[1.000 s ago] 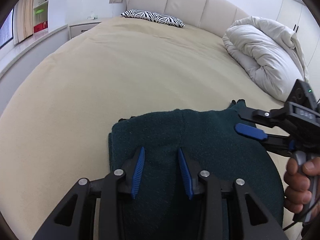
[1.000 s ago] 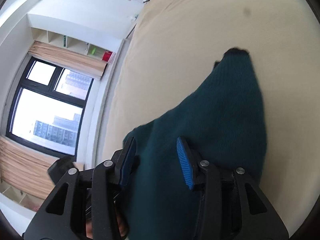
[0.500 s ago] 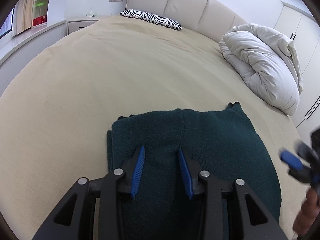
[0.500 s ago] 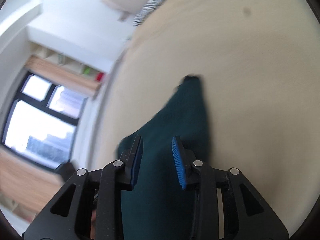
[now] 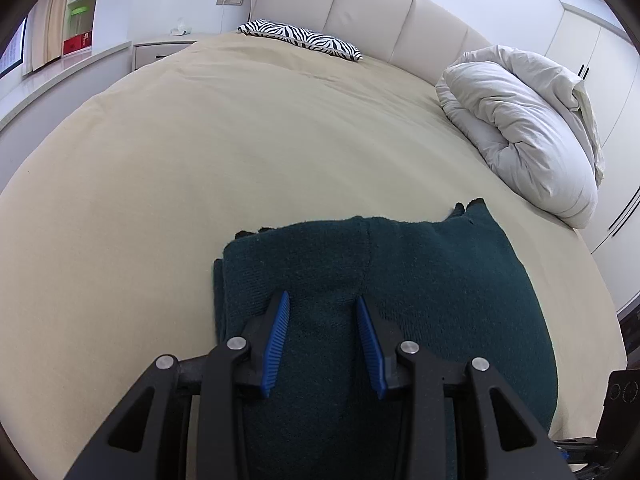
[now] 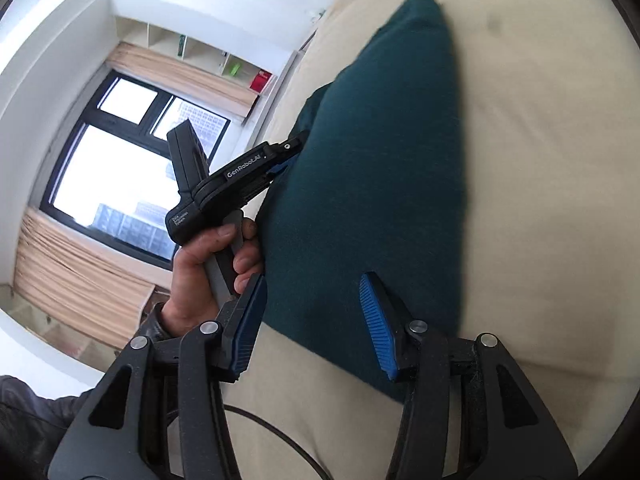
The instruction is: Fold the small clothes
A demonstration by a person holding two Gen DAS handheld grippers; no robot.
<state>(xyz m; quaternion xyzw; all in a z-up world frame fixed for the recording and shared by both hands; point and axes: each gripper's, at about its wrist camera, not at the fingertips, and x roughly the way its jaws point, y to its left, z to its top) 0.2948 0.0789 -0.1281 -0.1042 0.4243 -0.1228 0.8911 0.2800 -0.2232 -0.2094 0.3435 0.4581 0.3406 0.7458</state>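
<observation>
A dark green knitted garment lies folded flat on the beige bed; it also shows in the right wrist view. My left gripper is open just above its near left part, holding nothing. My right gripper is open over the garment's near edge, also empty. In the right wrist view the left gripper shows from the side, held by a hand at the garment's left edge.
The beige bed sheet spreads wide behind the garment. A white rolled duvet lies at the right. A zebra pillow sits by the headboard. A window and shelves stand to the left.
My right gripper has pulled back off the garment toward its near edge and opened wider. The left gripper has stayed open over the garment's left part.
</observation>
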